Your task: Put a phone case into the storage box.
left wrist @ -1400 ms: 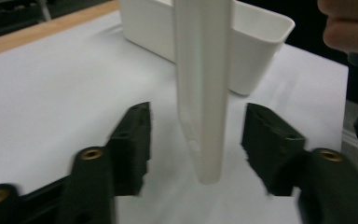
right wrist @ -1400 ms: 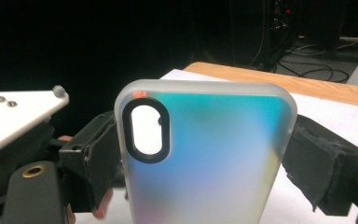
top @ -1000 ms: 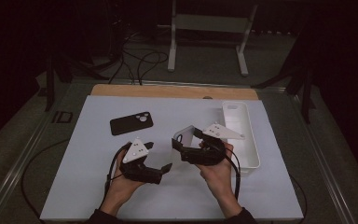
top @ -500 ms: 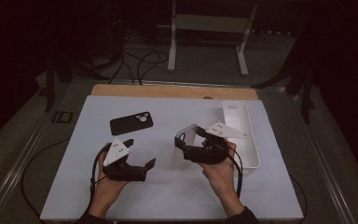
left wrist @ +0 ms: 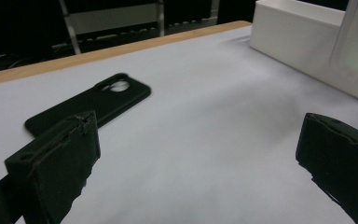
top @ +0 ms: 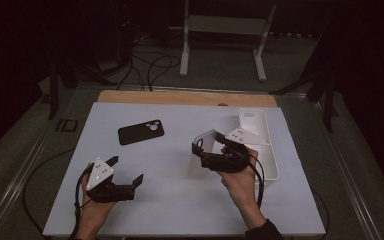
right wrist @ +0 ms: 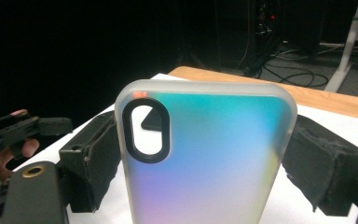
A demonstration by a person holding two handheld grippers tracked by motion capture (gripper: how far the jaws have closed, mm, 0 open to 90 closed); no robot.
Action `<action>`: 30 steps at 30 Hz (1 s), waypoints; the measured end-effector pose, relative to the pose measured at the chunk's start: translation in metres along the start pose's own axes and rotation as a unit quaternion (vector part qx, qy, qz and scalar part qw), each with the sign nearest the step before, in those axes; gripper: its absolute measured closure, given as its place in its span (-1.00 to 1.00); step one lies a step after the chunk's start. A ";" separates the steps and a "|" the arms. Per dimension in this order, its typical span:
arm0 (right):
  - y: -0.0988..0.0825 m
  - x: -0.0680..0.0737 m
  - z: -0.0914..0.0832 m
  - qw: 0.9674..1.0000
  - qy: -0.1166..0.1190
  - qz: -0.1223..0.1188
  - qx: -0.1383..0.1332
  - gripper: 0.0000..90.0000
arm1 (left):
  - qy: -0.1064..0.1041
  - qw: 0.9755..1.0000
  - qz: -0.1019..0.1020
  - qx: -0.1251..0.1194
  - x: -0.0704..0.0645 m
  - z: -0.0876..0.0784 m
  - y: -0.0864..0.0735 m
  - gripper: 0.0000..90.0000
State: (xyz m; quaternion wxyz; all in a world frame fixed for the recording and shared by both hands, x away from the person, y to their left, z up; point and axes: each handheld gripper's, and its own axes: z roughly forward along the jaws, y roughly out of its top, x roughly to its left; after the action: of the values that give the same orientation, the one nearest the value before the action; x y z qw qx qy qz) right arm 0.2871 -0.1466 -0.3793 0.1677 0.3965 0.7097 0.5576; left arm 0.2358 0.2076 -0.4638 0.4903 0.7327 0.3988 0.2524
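Note:
My right gripper (top: 203, 153) is shut on a translucent phone case (top: 204, 149) and holds it upright over the white table, right of centre. In the right gripper view this case (right wrist: 209, 158) shimmers blue, pink and yellow between the two pads, with an oval camera hole at its upper left. A black phone case (top: 141, 132) lies flat on the table at centre left; in the left gripper view the black case (left wrist: 88, 105) lies beyond the left jaw. My left gripper (top: 126, 171) is open near the front left of the table, its jaws wide apart over bare table (left wrist: 198, 168).
A long white tray (top: 271, 152) stands along the table's right side, just behind my right hand; the tray (left wrist: 298, 42) appears at upper right in the left gripper view. A wooden strip (top: 185, 97) edges the far side. Cables and a white stand lie on the floor beyond.
My left gripper has drawn away to the left from the right gripper, staying open. The right gripper keeps the translucent case upright, nearly in place.

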 end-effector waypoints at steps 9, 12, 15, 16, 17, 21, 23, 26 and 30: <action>0.007 -0.008 -0.003 1.000 -0.006 0.000 -0.006 -0.63 | -0.009 1.000 0.001 0.009 0.012 -0.012 -0.020 -1.00; 0.010 -0.011 -0.004 1.000 -0.011 -0.001 -0.009 -0.63 | -0.013 1.000 -0.004 0.012 0.014 -0.013 -0.024 -1.00; 0.013 -0.016 -0.006 1.000 -0.017 -0.002 -0.013 -0.63 | -0.011 1.000 -0.010 0.011 0.015 -0.014 -0.026 -1.00; 0.014 -0.018 -0.007 1.000 -0.018 0.000 -0.013 -0.63 | -0.010 1.000 -0.012 0.012 0.016 -0.014 -0.027 -1.00; 0.015 -0.020 -0.007 1.000 -0.020 0.001 -0.015 -0.63 | -0.009 1.000 -0.012 0.012 0.016 -0.015 -0.027 -1.00; 0.018 -0.026 -0.008 0.999 -0.028 0.005 -0.015 -0.63 | -0.008 1.000 -0.013 0.013 0.016 -0.015 -0.028 -1.00; 0.019 -0.028 -0.008 0.999 -0.030 0.003 -0.015 -0.63 | -0.008 1.000 -0.013 0.013 0.016 -0.015 -0.028 -1.00; 0.025 -0.036 -0.010 0.999 -0.041 0.005 -0.018 -0.63 | -0.003 1.000 -0.010 0.015 0.016 -0.015 -0.028 -1.00; 0.031 -0.042 -0.010 0.999 -0.046 0.010 -0.018 -0.63 | 0.003 1.000 -0.007 0.016 0.015 -0.014 -0.029 -1.00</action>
State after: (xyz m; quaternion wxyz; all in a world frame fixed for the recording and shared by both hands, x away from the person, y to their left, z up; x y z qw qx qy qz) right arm 0.3180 -0.1831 -0.3563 0.2024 0.4256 0.6870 0.5531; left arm 0.2237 0.2334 -0.4857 0.4793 0.7365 0.4096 0.2450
